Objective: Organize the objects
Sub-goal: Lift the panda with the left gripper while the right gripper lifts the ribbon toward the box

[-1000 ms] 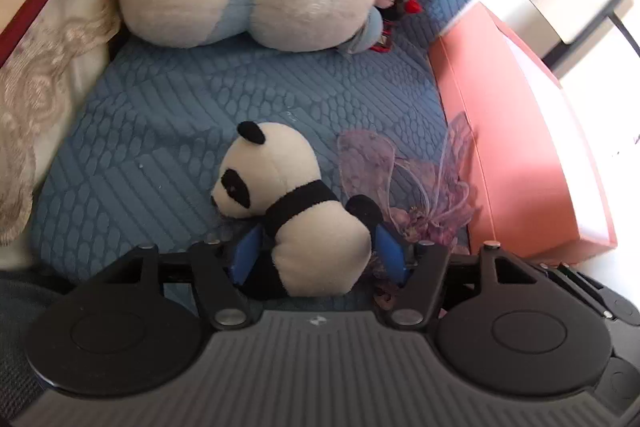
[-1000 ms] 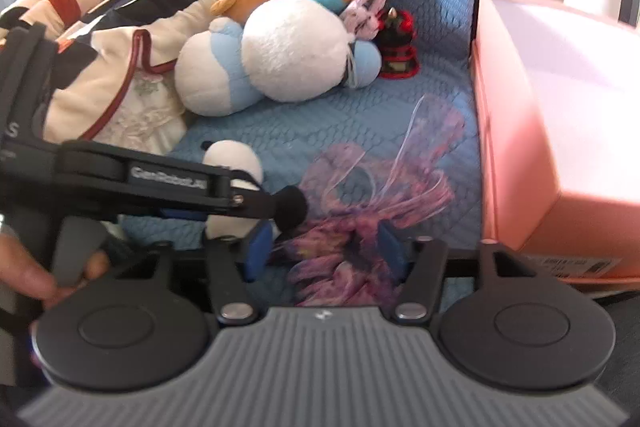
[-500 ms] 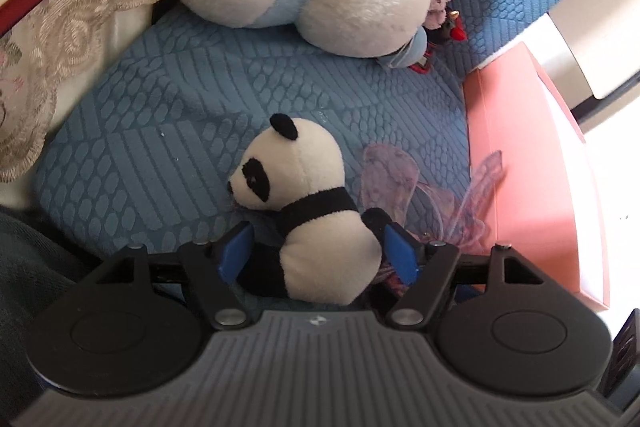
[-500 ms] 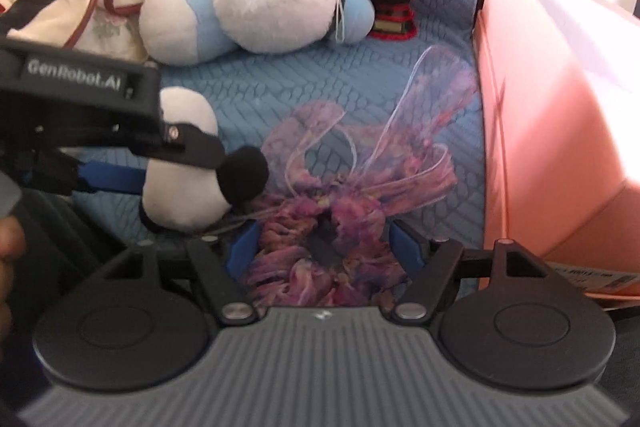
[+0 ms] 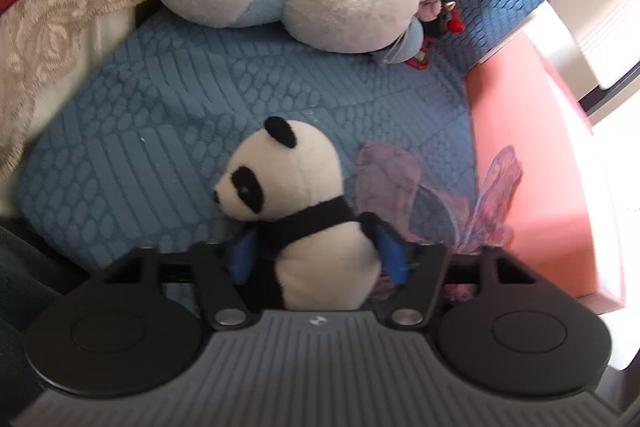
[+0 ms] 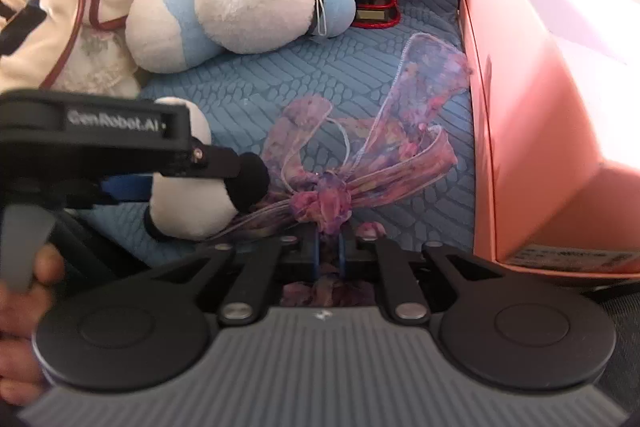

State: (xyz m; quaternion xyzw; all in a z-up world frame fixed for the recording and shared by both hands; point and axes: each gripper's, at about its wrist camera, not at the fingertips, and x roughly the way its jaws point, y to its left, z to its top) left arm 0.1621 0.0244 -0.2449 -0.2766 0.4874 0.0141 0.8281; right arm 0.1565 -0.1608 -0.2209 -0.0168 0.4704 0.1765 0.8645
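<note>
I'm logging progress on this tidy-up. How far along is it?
Nothing looks put away yet. In hand: the left gripper clamps the small black-and-white plush panda, and the right gripper is shut on the sheer purple ribbon bow. Left: both still sit over the blue quilted cover, beside the pink box; the large white-and-blue plush lies untouched.

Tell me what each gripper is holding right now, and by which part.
The left gripper clamps the panda plush around its lower body, below the black band. The right gripper is shut on the purple ribbon bow, pinching it just below its knot.
</note>
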